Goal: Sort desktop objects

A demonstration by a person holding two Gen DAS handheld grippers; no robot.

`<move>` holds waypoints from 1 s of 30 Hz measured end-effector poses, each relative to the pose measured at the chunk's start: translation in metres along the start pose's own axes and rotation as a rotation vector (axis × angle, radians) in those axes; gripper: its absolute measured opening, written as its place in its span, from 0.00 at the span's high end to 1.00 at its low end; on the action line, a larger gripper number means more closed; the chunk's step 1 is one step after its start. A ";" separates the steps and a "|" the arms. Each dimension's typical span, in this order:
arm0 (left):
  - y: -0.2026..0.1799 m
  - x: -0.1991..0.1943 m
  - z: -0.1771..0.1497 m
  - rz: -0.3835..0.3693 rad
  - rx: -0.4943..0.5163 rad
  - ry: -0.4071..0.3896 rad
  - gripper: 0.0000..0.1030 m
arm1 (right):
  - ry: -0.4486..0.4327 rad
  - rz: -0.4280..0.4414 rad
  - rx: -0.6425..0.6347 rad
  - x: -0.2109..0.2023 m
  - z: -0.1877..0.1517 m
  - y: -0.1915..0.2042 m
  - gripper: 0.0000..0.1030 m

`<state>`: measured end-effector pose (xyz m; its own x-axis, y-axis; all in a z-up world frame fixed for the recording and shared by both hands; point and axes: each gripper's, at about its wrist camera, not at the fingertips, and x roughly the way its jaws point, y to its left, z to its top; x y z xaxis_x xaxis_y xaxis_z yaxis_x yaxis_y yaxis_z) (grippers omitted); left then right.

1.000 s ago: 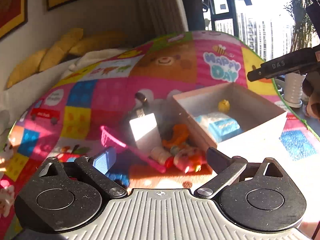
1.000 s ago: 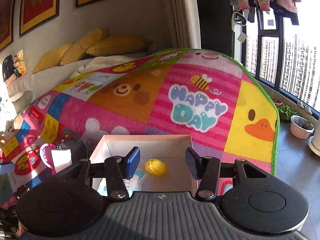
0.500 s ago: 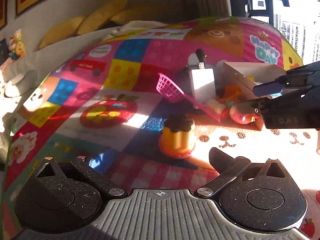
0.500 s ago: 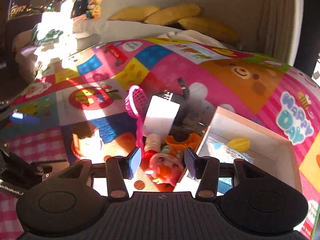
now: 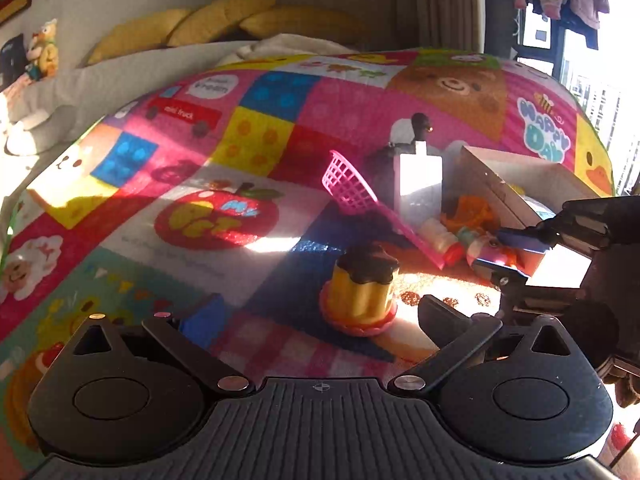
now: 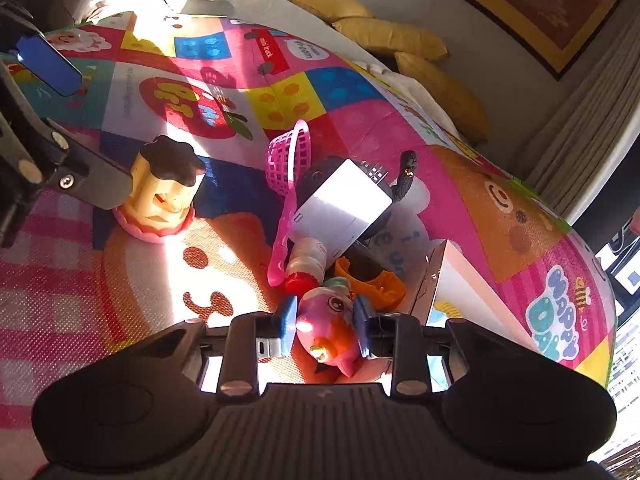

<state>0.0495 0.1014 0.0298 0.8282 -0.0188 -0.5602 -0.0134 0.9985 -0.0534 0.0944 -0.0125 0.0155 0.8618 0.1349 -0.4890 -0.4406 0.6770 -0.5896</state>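
A yellow pudding toy with a brown top (image 5: 362, 294) stands on a pink base on the play mat, between the wide-open fingers of my left gripper (image 5: 320, 312); it also shows in the right wrist view (image 6: 166, 192). My right gripper (image 6: 325, 320) is open, with its blue pads on either side of a pink and orange toy figure (image 6: 326, 330) that lies beside the cardboard box (image 6: 444, 280). In the left wrist view the right gripper's fingers (image 5: 520, 238) hover over that figure (image 5: 490, 256).
A pink toy strainer (image 6: 286, 168), a white card on a dark object (image 6: 344, 204), a small white bottle with a red cap (image 6: 306, 264) and an orange toy (image 6: 380, 284) lie in a heap left of the box. Yellow cushions (image 5: 224, 16) line the back wall.
The left gripper has closed in on the pudding toy. The right gripper has dropped from above the box to straddle the pink figure.
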 end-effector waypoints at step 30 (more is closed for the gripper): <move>-0.073 0.049 0.006 -0.066 0.202 0.061 0.41 | 0.067 0.163 0.759 -0.099 -0.132 -0.107 0.27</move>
<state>0.0941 0.0284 0.0113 0.7878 -0.0818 -0.6105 0.1577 0.9849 0.0716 0.0228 -0.1935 0.0426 0.7734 0.2478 -0.5835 -0.2468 0.9655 0.0830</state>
